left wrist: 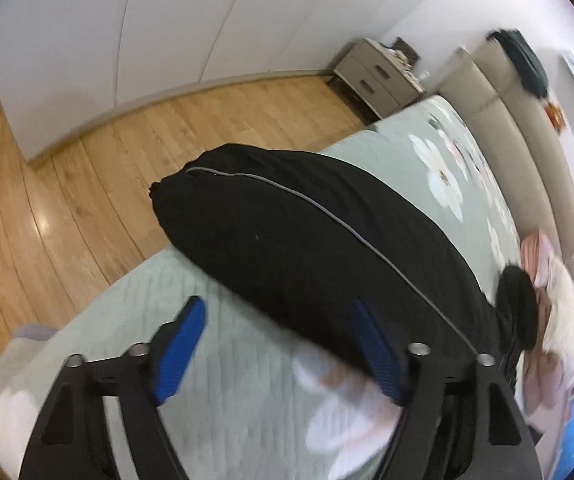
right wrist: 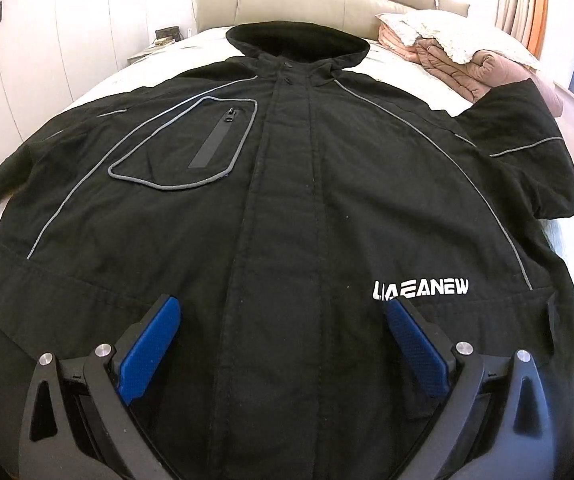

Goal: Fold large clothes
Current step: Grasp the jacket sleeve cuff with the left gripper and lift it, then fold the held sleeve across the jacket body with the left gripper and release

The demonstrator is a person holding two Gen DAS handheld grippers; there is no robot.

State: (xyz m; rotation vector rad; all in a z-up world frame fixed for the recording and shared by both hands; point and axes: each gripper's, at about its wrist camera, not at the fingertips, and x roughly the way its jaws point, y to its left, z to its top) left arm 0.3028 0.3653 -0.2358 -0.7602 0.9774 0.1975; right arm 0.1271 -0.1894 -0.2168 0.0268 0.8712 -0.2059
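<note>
The black jacket [right wrist: 287, 200] is lying spread on the bed [left wrist: 247, 360], reaching ahead of the right gripper [right wrist: 281, 316]; the left gripper [left wrist: 279, 320] is hovering by its sleeve. Both pairs of fingers are standing apart, gripping nothing.

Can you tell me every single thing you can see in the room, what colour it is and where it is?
jacket: one, black with grey piping, spread front-up on the bed
bedspread: one, pale green with white flowers, under the jacket
headboard: one, beige, behind the hood
quilt: one, pink, folded by the headboard
pillow: one, white, lying on the quilt
nightstand: one, grey, beside the bed
wardrobe: one, white, along the wall
floor: wooden, light brown
left tongs: black with blue pads, open, over the bedspread at the jacket's edge
right tongs: black with blue pads, open, over the jacket's lower front
</note>
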